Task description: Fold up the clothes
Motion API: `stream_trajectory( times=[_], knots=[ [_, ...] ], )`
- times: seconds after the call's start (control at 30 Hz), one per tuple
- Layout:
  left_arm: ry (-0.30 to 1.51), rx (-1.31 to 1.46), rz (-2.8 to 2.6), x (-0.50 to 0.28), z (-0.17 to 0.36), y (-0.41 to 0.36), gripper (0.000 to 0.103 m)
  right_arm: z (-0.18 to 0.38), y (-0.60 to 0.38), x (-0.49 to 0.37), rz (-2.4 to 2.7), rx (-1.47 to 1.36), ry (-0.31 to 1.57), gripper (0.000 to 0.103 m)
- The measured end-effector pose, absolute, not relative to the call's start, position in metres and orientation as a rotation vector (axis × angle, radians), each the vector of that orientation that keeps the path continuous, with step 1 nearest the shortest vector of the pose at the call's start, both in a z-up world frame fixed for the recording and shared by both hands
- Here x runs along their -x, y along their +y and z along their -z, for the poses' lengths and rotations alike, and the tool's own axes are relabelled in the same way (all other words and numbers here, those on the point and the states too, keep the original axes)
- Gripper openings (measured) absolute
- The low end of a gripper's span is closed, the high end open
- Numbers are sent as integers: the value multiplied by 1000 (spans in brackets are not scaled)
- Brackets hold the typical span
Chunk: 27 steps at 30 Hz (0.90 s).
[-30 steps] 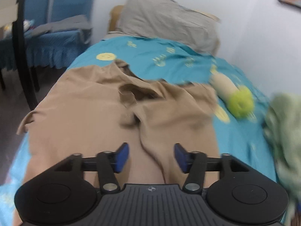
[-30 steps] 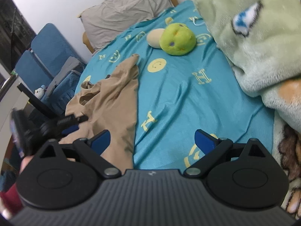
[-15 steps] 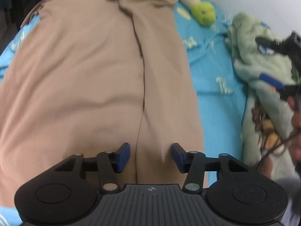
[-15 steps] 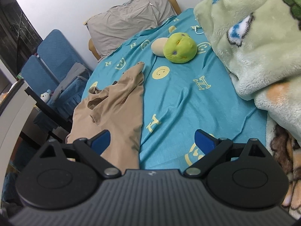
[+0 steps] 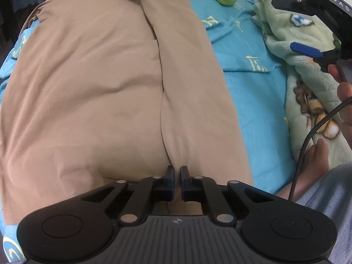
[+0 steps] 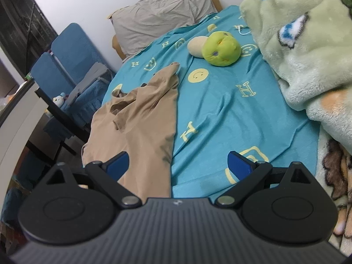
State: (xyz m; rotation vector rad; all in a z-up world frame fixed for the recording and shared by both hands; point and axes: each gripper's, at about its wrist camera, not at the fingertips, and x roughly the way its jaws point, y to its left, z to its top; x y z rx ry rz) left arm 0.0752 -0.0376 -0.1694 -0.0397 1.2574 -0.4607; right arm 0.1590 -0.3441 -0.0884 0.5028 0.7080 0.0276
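A tan garment (image 5: 99, 92) lies spread lengthwise on the teal bedsheet (image 5: 248, 92), with its right side folded in along a middle seam. My left gripper (image 5: 177, 176) is at the garment's near hem, its blue pads pinched together on the fabric edge. In the right wrist view the same garment (image 6: 143, 118) lies left of centre, its far end rumpled. My right gripper (image 6: 178, 165) hovers wide open above the sheet beside the garment's right edge, holding nothing. The left wrist view shows the right gripper (image 5: 282, 23) at the upper right, held in a hand.
A green plush toy (image 6: 221, 49) lies near the head of the bed. A pale green fleece blanket (image 6: 308, 50) is heaped along the right side. A grey pillow (image 6: 160, 19) leans at the headboard. Blue chairs (image 6: 66, 66) stand left of the bed. A bare foot (image 5: 312, 171) and cable (image 5: 308, 136) are nearby.
My left gripper has dropped to the garment's near hem and gone from open to shut on it. The right gripper has stayed open, shifting only slightly.
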Motion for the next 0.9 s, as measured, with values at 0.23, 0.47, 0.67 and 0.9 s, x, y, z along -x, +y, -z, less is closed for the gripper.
stream_trajectory(
  times=[0.23, 0.47, 0.67, 0.9],
  knots=[
    [1279, 39, 413, -68, 165, -26, 3, 79, -334, -152, -67, -462, 666, 98],
    [1159, 2, 379, -63, 148, -26, 28, 75, -322, -148, -95, -417, 656, 98],
    [974, -63, 363, -59, 114, -34, 87, 66, -315, -141, -111, -391, 602, 98],
    [716, -46, 299, -73, 77, -56, 103, 52, -313, -127, -104, -372, 478, 98]
  ],
)
